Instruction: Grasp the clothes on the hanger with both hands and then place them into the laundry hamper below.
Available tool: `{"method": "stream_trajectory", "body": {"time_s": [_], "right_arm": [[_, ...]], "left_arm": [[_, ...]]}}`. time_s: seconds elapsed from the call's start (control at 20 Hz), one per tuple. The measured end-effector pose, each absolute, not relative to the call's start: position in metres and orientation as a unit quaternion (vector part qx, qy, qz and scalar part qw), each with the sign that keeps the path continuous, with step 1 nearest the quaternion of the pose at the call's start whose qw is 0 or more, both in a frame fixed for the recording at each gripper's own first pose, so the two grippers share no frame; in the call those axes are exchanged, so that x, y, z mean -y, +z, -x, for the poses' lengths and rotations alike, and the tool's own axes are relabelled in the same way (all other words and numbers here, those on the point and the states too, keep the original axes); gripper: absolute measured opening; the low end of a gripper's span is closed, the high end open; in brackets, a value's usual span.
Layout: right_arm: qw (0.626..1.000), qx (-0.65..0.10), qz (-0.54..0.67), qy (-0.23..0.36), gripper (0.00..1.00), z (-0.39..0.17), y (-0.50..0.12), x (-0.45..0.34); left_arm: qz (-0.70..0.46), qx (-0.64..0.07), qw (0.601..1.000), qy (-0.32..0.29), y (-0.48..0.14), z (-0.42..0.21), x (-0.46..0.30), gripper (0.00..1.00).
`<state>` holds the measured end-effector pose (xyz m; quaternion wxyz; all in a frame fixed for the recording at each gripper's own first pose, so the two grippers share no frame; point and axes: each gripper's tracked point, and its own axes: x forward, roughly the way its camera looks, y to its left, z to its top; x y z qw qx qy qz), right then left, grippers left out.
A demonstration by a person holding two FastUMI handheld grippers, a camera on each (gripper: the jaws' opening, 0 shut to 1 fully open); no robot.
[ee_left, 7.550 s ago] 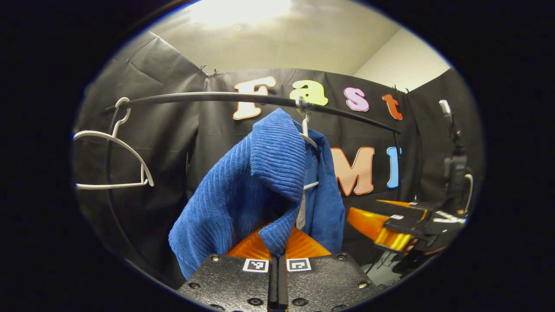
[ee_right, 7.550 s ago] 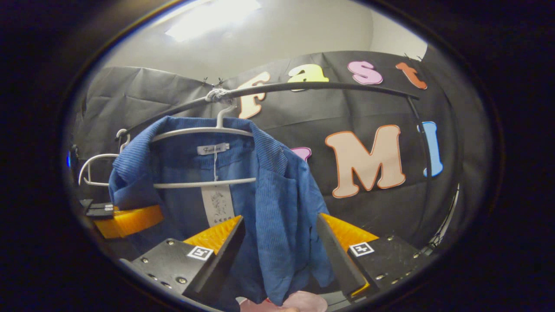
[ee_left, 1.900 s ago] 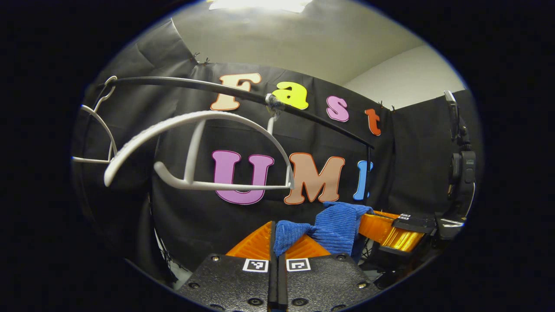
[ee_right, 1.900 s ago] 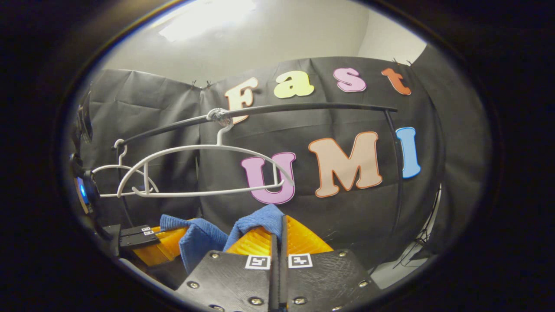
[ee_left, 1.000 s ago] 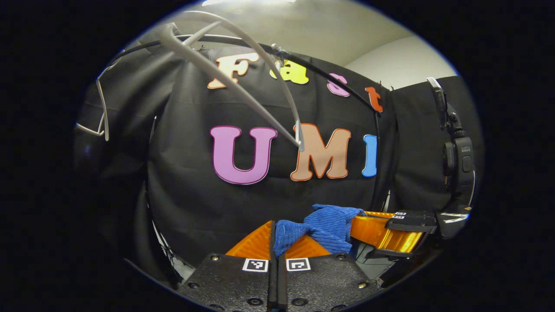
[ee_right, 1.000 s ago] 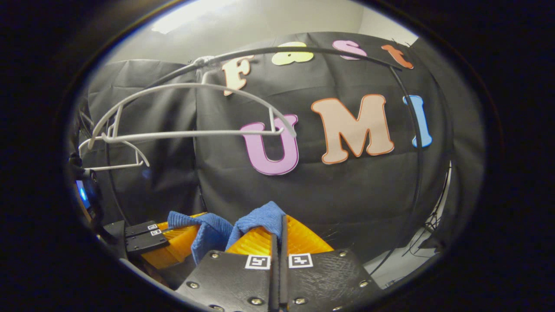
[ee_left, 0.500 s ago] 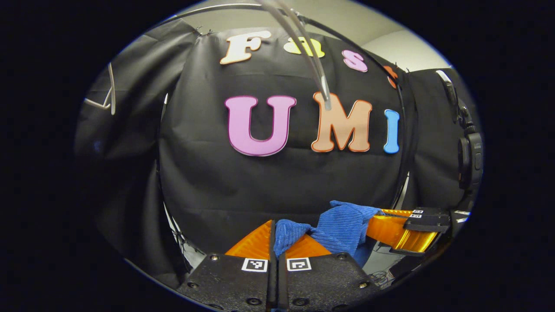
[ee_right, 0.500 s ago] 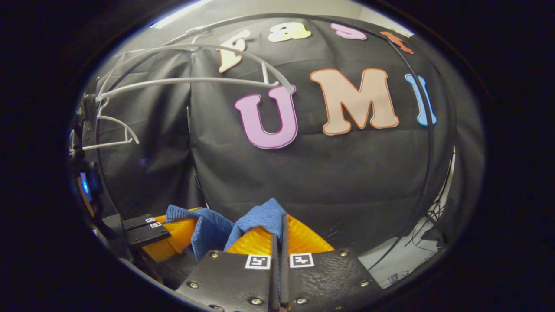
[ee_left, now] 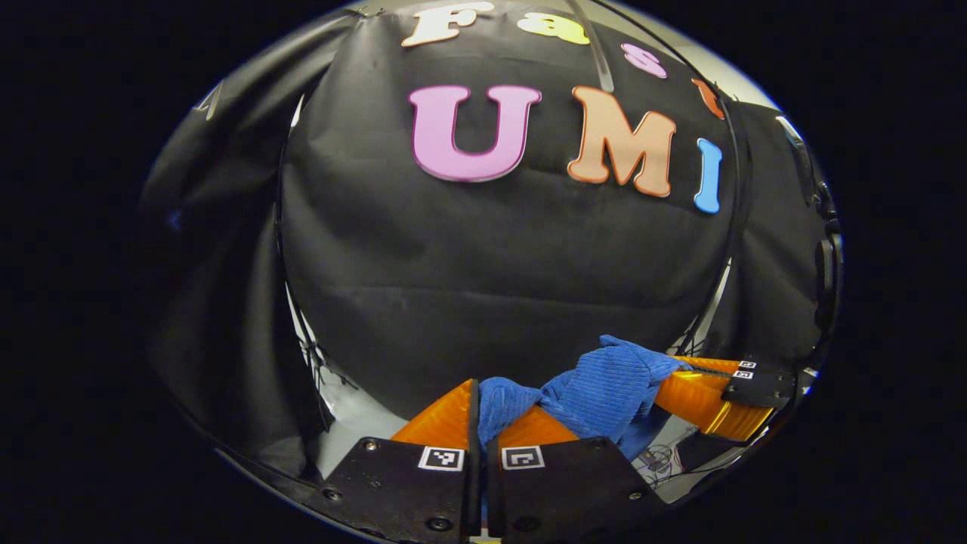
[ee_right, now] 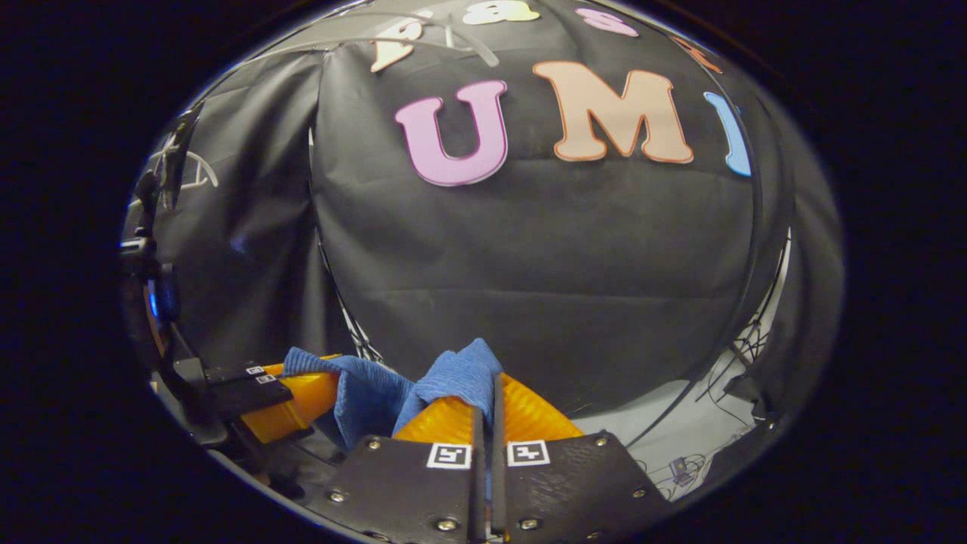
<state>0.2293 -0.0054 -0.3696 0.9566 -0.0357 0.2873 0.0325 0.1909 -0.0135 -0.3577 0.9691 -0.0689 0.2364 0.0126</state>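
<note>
The blue ribbed garment (ee_left: 597, 389) is bunched between both grippers, low in front of the black wall. In the left gripper view my left gripper (ee_left: 479, 412) is shut on a fold of it, and the cloth runs right to the other gripper's orange fingers (ee_left: 699, 393). In the right gripper view my right gripper (ee_right: 487, 412) is shut on another fold of the blue garment (ee_right: 378, 393); the left gripper's orange fingers (ee_right: 298, 397) hold the far end at lower left. A tip of the white hanger (ee_right: 472, 45) shows at the top edge. No hamper is seen.
The black clothes-rail post (ee_left: 714, 302) curves down the right side, with pale floor and cables (ee_right: 695, 446) at its foot. A second white hanger (ee_right: 193, 170) hangs at far left. A black camera mount (ee_left: 827, 257) stands at the right edge.
Both grippers have gone down with the garment held between them. The hanger and rail have slid up to the top edge, and more floor shows below.
</note>
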Motion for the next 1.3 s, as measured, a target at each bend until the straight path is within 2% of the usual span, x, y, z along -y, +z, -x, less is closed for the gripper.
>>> {"method": "stream_trajectory", "body": {"time_s": [0.35,0.55,0.6,0.65,0.7,0.75,0.8,0.9,0.95,1.0,1.05,1.2,1.25,1.3], "right_arm": [[0.939,-0.340,0.042,0.024,0.03,-0.211,-0.435,0.010],[0.928,-0.368,0.049,0.024,0.04,-0.201,-0.469,0.012],[0.925,-0.377,0.052,0.024,0.04,-0.194,-0.480,0.010],[0.921,-0.384,0.055,0.020,0.00,-0.189,-0.488,0.012],[0.918,-0.392,0.057,0.012,0.04,-0.182,-0.499,0.017],[0.915,-0.399,0.056,0.007,0.05,-0.177,-0.507,0.021],[0.913,-0.406,0.048,0.002,0.06,-0.176,-0.514,0.023],[0.916,-0.402,0.020,0.002,0.20,-0.173,-0.517,0.021],[0.917,-0.398,0.016,0.003,0.39,-0.175,-0.515,0.020],[0.919,-0.394,0.023,-0.004,0.50,-0.175,-0.511,0.024],[0.919,-0.393,0.032,-0.006,0.60,-0.175,-0.507,0.027],[0.919,-0.392,0.047,-0.005,0.94,-0.166,-0.501,0.026],[0.920,-0.390,0.047,-0.007,1.00,-0.166,-0.499,0.025],[0.921,-0.388,0.044,-0.011,0.95,-0.165,-0.498,0.027]], "left_arm": [[0.082,-0.313,0.946,0.030,-0.428,-0.170,0.009,0.05],[0.092,-0.351,0.932,0.014,-0.461,-0.155,0.018,0.07],[0.091,-0.360,0.928,0.011,-0.469,-0.152,0.019,0.16],[0.086,-0.365,0.927,0.011,-0.477,-0.148,0.018,0.18],[0.082,-0.365,0.927,0.011,-0.481,-0.150,0.017,0.29],[0.081,-0.366,0.927,0.013,-0.480,-0.149,0.020,0.46],[0.085,-0.368,0.926,0.009,-0.482,-0.149,0.023,0.49],[0.095,-0.375,0.922,0.003,-0.489,-0.143,0.025,0.67],[0.098,-0.383,0.919,0.002,-0.497,-0.136,0.023,0.76],[0.100,-0.390,0.915,0.002,-0.502,-0.131,0.021,0.93],[0.102,-0.397,0.912,0.002,-0.506,-0.127,0.021,0.97],[0.103,-0.400,0.911,0.003,-0.506,-0.121,0.021,0.96],[0.105,-0.396,0.912,0.002,-0.502,-0.123,0.022,0.98],[0.109,-0.392,0.913,0.003,-0.499,-0.122,0.021,0.99]]}}
